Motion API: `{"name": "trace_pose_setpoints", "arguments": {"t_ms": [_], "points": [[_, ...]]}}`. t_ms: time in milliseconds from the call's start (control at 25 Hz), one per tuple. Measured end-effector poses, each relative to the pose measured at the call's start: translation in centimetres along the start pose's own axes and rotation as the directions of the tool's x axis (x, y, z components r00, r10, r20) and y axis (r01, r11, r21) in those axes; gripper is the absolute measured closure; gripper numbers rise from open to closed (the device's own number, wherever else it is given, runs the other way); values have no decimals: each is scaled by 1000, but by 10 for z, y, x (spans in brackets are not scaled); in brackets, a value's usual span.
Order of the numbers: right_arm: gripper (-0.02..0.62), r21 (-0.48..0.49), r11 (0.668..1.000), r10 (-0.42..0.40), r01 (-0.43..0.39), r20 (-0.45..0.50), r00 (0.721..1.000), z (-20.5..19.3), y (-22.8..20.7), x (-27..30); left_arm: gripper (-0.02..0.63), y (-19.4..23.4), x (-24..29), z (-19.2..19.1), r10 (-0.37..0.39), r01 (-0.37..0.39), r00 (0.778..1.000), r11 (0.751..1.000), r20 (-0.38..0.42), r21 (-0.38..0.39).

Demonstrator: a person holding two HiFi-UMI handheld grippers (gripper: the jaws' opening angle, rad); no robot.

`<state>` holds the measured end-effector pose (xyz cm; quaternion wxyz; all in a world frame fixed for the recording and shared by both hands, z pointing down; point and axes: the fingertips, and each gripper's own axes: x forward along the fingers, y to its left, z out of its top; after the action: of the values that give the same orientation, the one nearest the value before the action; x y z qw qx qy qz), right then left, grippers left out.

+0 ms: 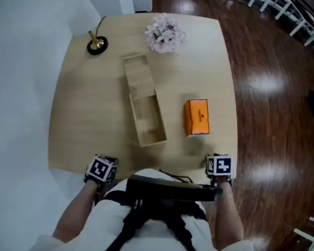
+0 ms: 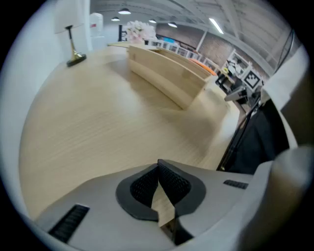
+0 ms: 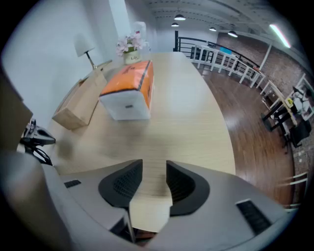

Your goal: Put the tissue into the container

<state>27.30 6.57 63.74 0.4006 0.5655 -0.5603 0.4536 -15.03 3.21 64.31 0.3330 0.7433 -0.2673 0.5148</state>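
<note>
The tissue pack point(image 1: 197, 116) lies on the worktop point(image 1: 86, 121) just right of the open container point(image 1: 145, 107) in the head view, well ahead of my hands, which point steeply down at the near edge. In the left gripper view, my left gripper point(image 2: 158, 182) has its jaws meeting at the tips, empty. In the right gripper view, my right gripper point(image 3: 153, 180) has its jaws partly apart and empty; I judge that gap too narrow, so it could shove the pack away.

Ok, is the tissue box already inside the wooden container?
No, in the head view the orange tissue box stands on the table to the right of the wooden container, apart from it.
</note>
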Motion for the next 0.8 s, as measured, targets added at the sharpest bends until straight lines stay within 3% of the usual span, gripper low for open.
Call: {"name": "trace_pose_setpoints", "arguments": {"t_ms": [120,200,320,600,800], "points": [[386,40,998,43,-46,84,996,26,-1,-11,614,10,-15,19,31,-7,983,991,181,-134],[342,65,994,74,-84,142,987,49,0,-20,614,12,-29,36,48,10,954,981,296,-191],[325,81,990,97,-119,237,967,88,5,-35,614,9,-53,67,53,42,905,976,422,-212],[227,35,979,178,-201,330,927,159,35,-46,614,-16,-91,111,5,102,838,981,546,-165],[206,2,973,222,-232,275,935,179,54,-24,612,-28,-104,116,-24,139,817,978,577,-155]]}}
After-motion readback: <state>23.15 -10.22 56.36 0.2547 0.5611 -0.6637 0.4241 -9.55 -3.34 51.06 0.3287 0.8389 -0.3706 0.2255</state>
